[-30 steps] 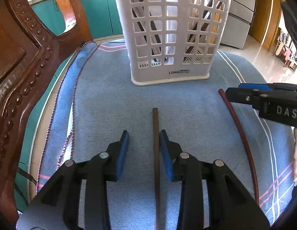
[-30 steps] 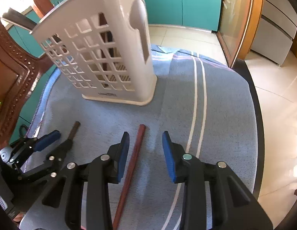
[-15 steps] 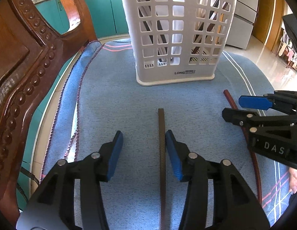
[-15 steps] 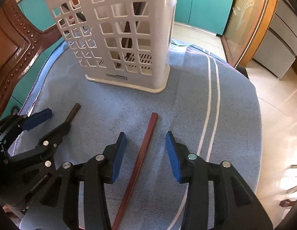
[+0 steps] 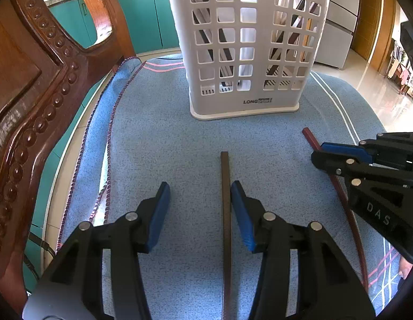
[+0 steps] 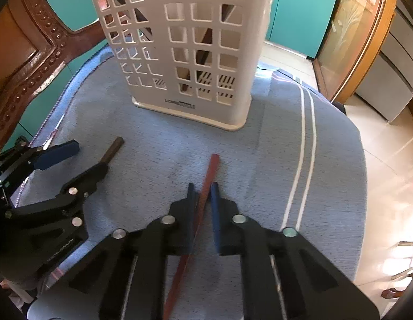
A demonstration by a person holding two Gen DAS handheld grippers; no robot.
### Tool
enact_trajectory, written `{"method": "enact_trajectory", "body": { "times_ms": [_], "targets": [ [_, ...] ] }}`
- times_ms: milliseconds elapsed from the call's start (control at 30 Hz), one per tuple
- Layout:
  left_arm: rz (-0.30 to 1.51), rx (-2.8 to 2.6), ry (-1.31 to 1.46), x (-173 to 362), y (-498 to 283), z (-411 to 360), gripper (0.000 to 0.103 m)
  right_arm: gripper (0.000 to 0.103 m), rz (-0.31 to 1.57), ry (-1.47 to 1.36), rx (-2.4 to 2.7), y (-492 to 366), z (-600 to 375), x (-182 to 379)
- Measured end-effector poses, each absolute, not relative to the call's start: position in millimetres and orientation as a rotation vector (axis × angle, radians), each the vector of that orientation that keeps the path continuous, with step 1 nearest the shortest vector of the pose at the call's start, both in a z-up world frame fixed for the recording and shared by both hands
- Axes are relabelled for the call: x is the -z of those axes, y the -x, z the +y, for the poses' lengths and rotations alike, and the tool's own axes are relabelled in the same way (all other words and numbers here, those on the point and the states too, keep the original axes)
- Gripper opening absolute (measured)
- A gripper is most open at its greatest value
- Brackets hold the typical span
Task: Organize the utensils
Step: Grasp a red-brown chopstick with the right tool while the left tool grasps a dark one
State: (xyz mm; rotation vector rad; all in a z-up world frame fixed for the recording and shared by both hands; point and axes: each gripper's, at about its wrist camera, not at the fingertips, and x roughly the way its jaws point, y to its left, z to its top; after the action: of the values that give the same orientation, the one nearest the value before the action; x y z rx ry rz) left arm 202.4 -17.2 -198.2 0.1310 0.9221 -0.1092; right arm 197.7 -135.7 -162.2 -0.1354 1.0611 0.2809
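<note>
A dark brown chopstick (image 5: 225, 213) lies on the blue cloth between the fingers of my open left gripper (image 5: 199, 208), close to the right finger. Its tip also shows in the right wrist view (image 6: 113, 150). A reddish chopstick (image 6: 206, 184) lies between the fingers of my right gripper (image 6: 202, 194), which is shut on it. It also shows in the left wrist view (image 5: 310, 140). A white lattice utensil basket (image 5: 249, 53) stands upright beyond both, with several sticks inside.
A carved wooden chair back (image 5: 33, 93) rises at the left by the table edge. The blue cloth (image 5: 166, 146) covers the round table. Its right edge (image 6: 361, 165) drops to a tiled floor. Teal cabinets stand behind.
My right gripper has closed its fingers onto the reddish chopstick. My left gripper stays open and has shifted slightly, so the brown chopstick lies nearer its right finger.
</note>
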Motion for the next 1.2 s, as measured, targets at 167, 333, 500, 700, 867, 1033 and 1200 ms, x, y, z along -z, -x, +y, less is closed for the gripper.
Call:
{"method": "enact_trajectory", "body": {
  "times_ms": [167,333,500,700,867,1033,1200],
  "targets": [
    [0.921,0.109,-0.130,198,-203,-17,0.049,0.007,1.033,0.054,-0.271,-200,-147,153],
    [0.920,0.113,-0.131,198,-204,-17,0.047,0.007,1.032,-0.030,-0.221,-208,-169,146],
    [0.924,0.144,-0.122,197,-208,-20,0.033,0.007,1.051,-0.024,-0.222,-205,-168,150],
    [0.922,0.203,-0.122,196,-208,-28,0.007,0.013,1.036,-0.039,-0.223,-204,-168,146],
    [0.917,0.231,-0.025,192,-216,-14,0.007,0.020,1.032,-0.050,-0.214,-205,-173,145],
    [0.942,0.218,0.046,190,-225,5,0.007,0.027,1.029,-0.061,-0.205,-212,-181,145],
    [0.944,0.231,0.057,185,-230,12,0.027,0.034,1.040,-0.052,-0.196,-213,-184,146]
  ]
}}
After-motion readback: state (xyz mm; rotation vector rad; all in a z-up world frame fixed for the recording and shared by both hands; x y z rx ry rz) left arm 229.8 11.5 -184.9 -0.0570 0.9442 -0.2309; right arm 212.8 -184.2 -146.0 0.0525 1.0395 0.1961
